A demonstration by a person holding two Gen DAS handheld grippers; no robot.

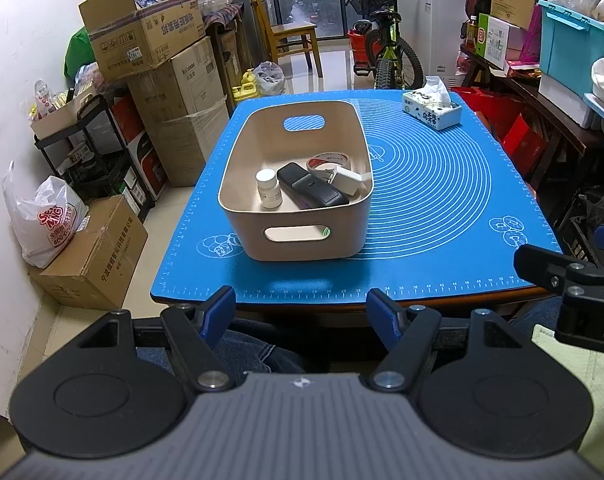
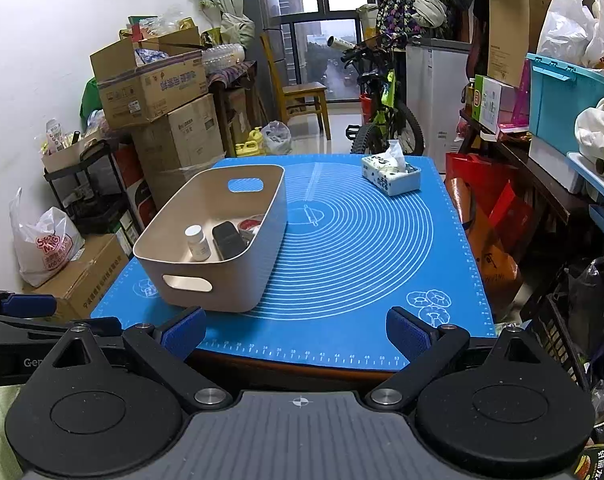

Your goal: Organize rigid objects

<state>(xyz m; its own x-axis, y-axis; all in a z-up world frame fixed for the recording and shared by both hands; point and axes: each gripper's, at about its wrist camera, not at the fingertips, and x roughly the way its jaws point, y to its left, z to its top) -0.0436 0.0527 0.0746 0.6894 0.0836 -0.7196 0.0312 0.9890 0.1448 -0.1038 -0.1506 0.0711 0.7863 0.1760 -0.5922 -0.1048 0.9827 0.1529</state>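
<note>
Each hand-held gripper, left gripper (image 1: 302, 312) and right gripper (image 2: 296, 334), has a ribbed grey body, black linkage arms on silver pivot screws, round black discs and blue textured finger pads (image 1: 382, 316); the person wears blue jeans (image 1: 246, 350)

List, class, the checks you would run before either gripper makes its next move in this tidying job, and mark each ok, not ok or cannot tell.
1. Left gripper open with nothing between its jaws: ok.
2. Right gripper open with nothing between its jaws: ok.
3. Bin upright on the blue mat: ok.
4. White bottle, black remote, white charger and tape roll inside the bin: ok.
5. Tissue pack stands outside the bin at the mat's far corner; whether it belongs in the bin: cannot tell.
</note>
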